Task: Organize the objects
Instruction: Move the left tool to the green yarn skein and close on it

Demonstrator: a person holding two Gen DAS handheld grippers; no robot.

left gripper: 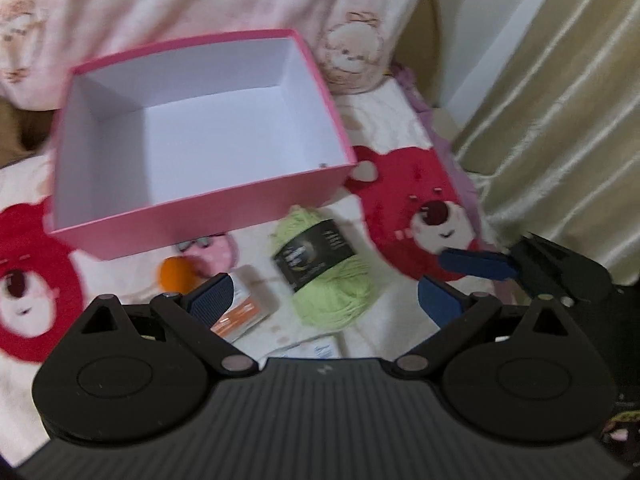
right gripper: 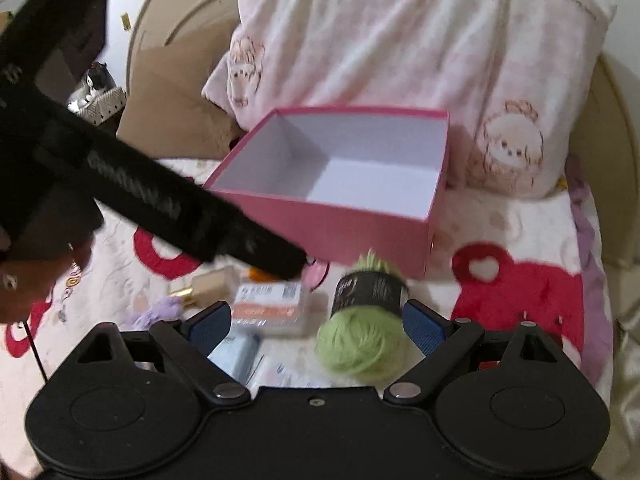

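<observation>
An empty pink box (left gripper: 224, 216) with a white inside stands on a bear-print blanket; it also shows in the right wrist view (right gripper: 352, 224). In front of it lie a green yarn ball (left gripper: 332, 276) with a black label, an orange-and-white packet (left gripper: 244, 312), a small orange ball (left gripper: 178, 274) and a pink plush (left gripper: 218, 254). My left gripper (left gripper: 324, 300) is open above the packet and yarn. My right gripper (right gripper: 316, 322) is open around the near end of the yarn ball (right gripper: 360, 340), not touching. The packet (right gripper: 272, 304) lies left of it.
A pink pillow (right gripper: 400, 40) leans behind the box. A beige curtain (left gripper: 560, 100) hangs at the right. A light blue pack (right gripper: 236, 352), a gold-and-beige item (right gripper: 208, 284) and a purple tuft (right gripper: 160, 312) lie near the packet. The other gripper's black body (right gripper: 120, 184) crosses the left.
</observation>
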